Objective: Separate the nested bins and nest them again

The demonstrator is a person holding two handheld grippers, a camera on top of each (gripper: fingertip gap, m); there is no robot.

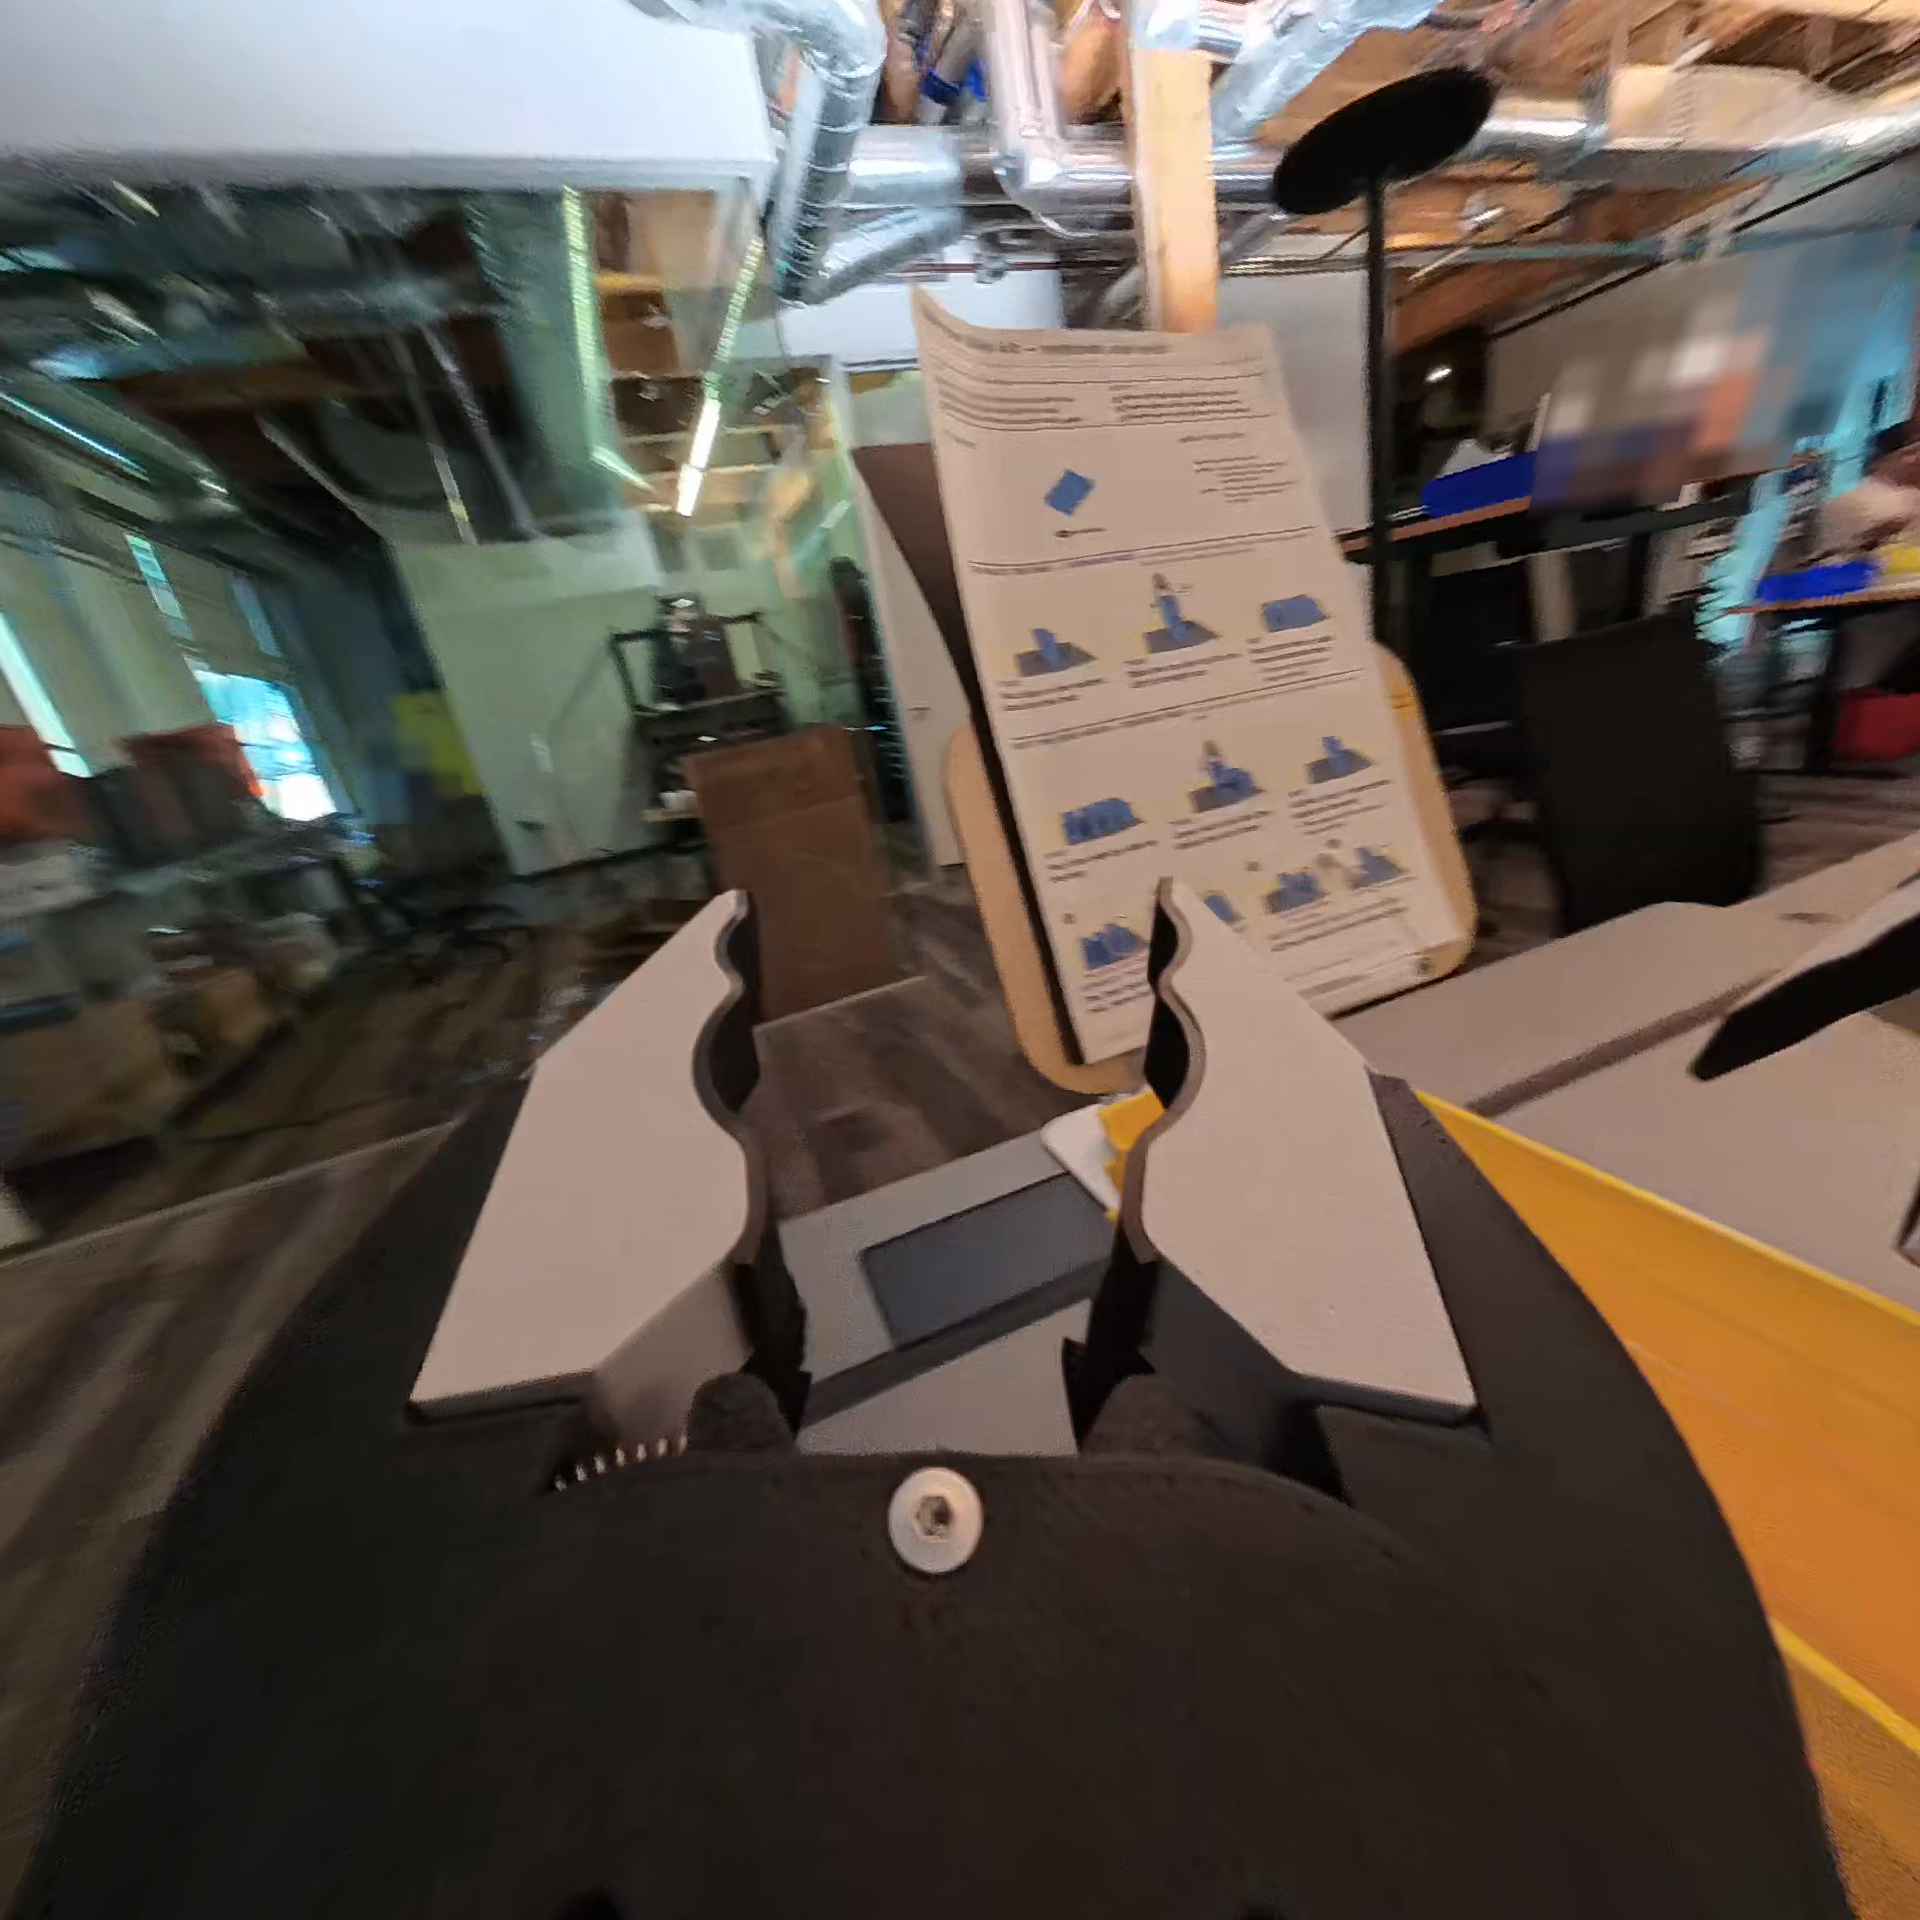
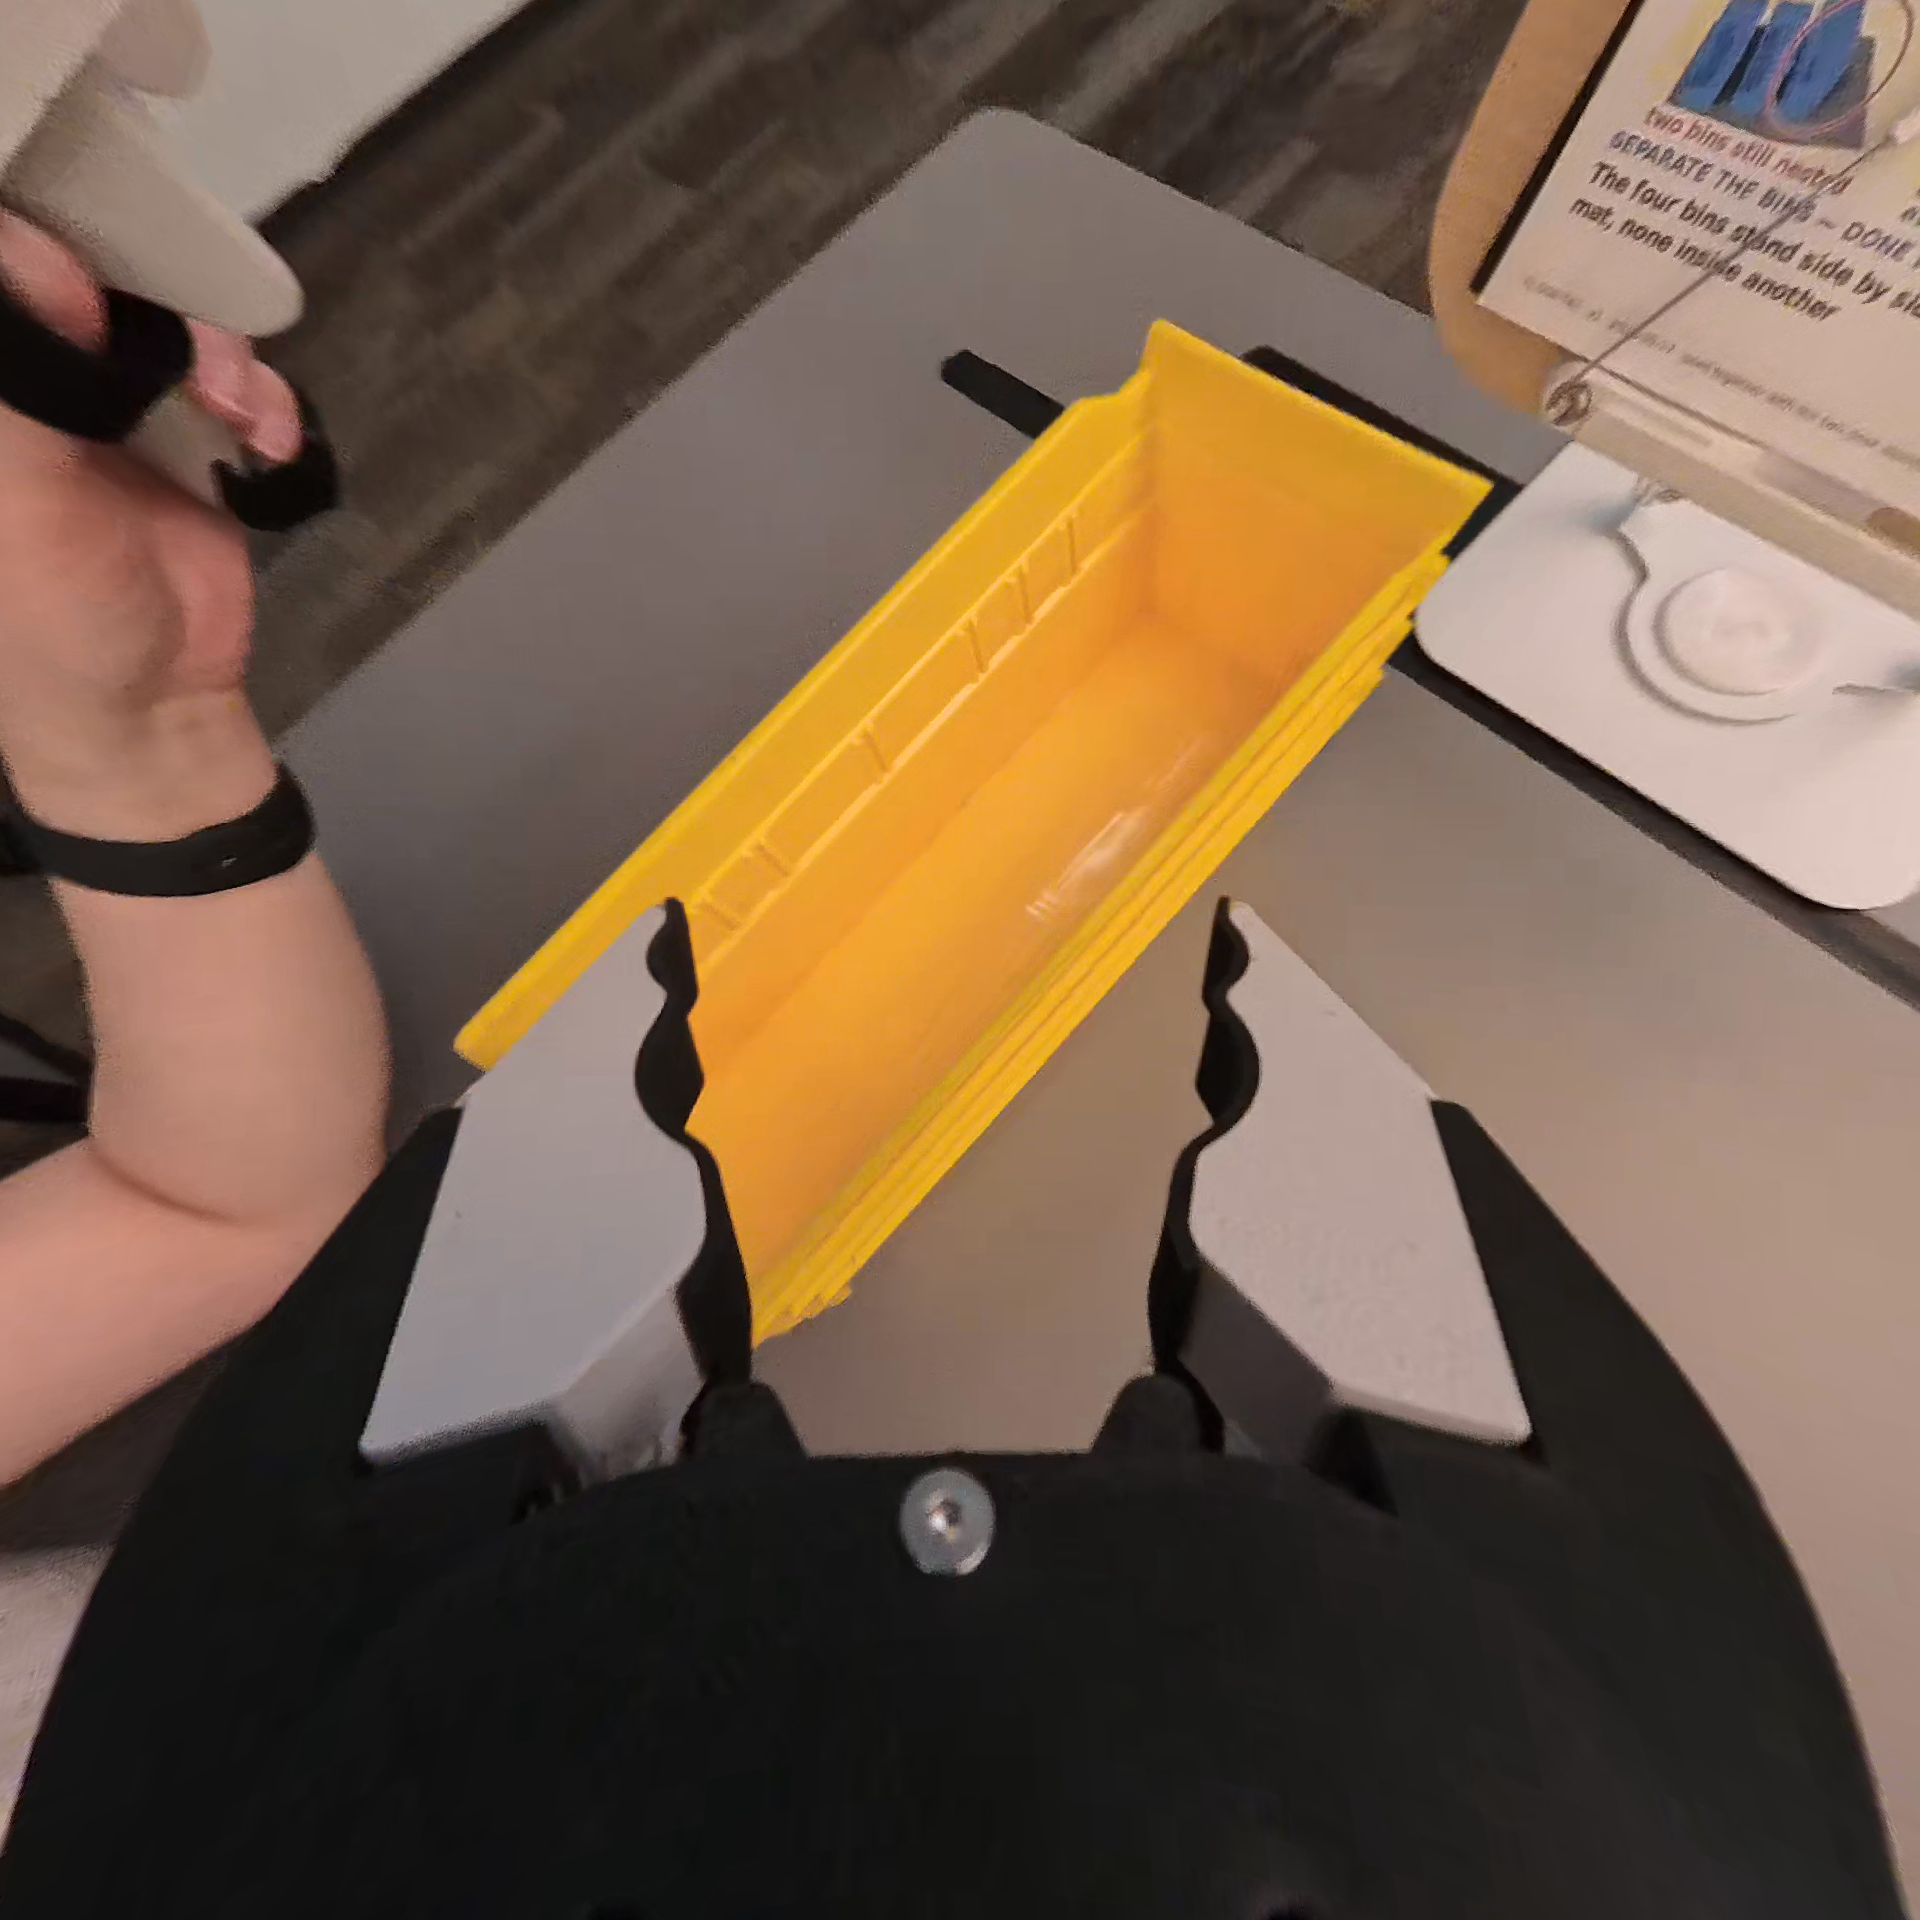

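Only the right wrist view looks down into the nested yellow bins [image 2: 997, 831], which lie aslant on the grey table [image 2: 1455, 1143] beneath the right claw [image 2: 948, 925]; its fingers stand wide apart, gripping nothing, with bare tabletop under the right-hand finger. Left of that claw a person's hand [image 2: 114, 582] is raised. Meanwhile the left claw [image 1: 954, 914], likewise spread and bare, points out past the table edge, the bins' wall [image 1: 1662, 1351] low at its right. Beyond stands an instruction sheet [image 1: 1174, 644].
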